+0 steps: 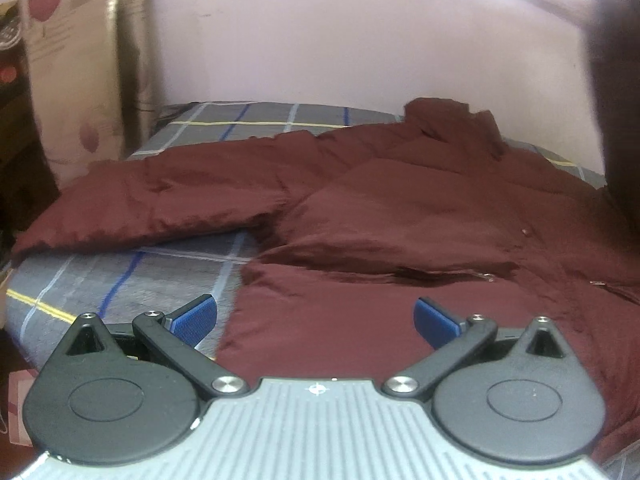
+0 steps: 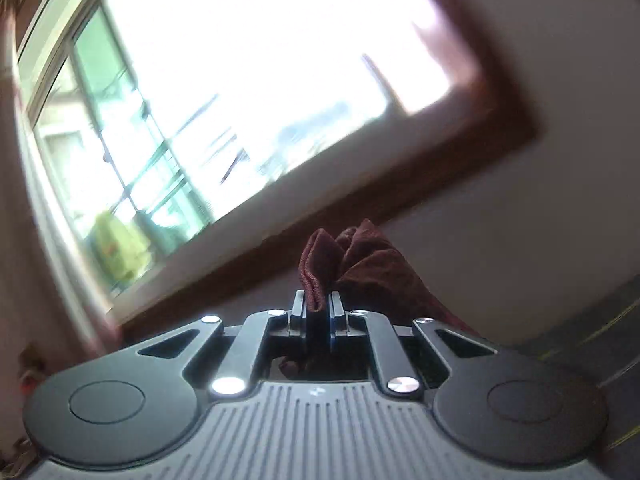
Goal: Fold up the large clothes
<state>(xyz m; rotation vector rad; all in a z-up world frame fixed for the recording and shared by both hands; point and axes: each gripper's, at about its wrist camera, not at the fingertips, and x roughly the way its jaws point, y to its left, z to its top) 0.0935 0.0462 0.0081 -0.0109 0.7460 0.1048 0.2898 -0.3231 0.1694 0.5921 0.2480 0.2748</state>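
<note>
On bed (image 1: 120, 280): maroon jacket (image 1: 400, 208) mostly flat, one sleeve out. Left tongs (image 1: 316, 316) released, hovering at hem. Right tongs (image 2: 318, 306) clenched on jacket fabric, lifted. Folding barely begun imo.

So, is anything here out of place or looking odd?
Nothing is damaged or spilled. The maroon jacket lies spread on the plaid bed, one sleeve reaching the bed's edge. The right tongs pinch a bunched maroon fold, raised toward the window. The left tongs are open.
</note>
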